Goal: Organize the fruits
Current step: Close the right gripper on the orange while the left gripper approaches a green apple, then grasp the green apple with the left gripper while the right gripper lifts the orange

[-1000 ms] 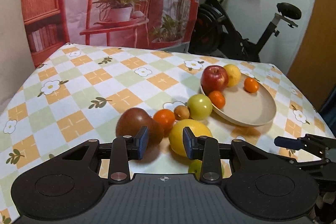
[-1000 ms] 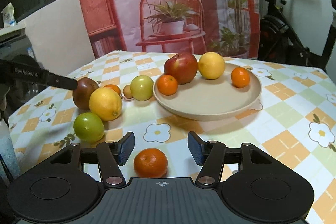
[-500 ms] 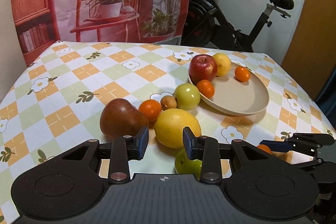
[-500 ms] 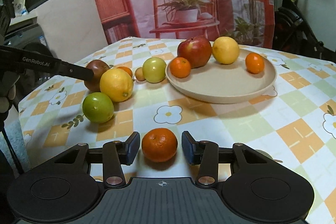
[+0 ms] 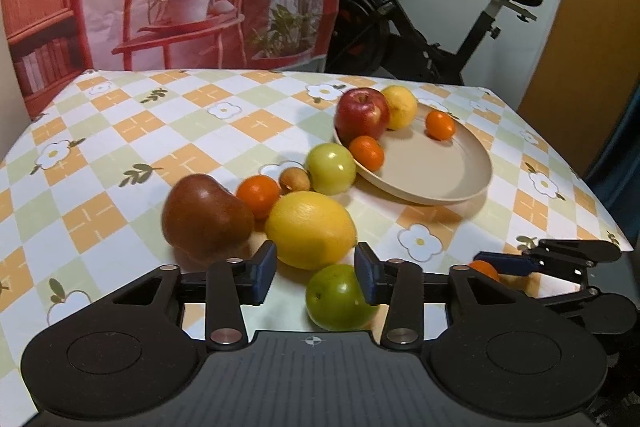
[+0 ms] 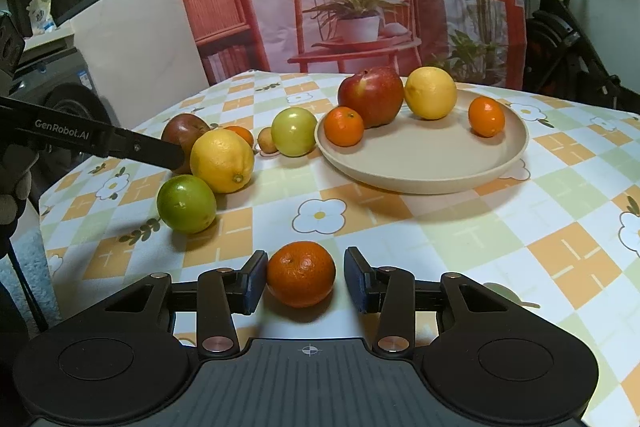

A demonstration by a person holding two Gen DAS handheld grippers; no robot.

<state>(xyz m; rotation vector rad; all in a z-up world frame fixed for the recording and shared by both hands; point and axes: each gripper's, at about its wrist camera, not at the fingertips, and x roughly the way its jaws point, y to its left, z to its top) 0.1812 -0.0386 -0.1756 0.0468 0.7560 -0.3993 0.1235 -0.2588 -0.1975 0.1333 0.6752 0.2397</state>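
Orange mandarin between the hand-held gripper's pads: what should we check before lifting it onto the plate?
1. Small orange mandarin sits between the pads of the right hand-held gripper: ok. The jaws have just been closing.
2. Both pads press on it: not ok. A gap shows at the pad on the picture's right.
3. Room on the round beige plate: ok, its near half is bare.
4. Way to the plate is free: ok, only the flowered checked tablecloth lies between.
5. Mandarin will not slip when lifted: cannot tell.
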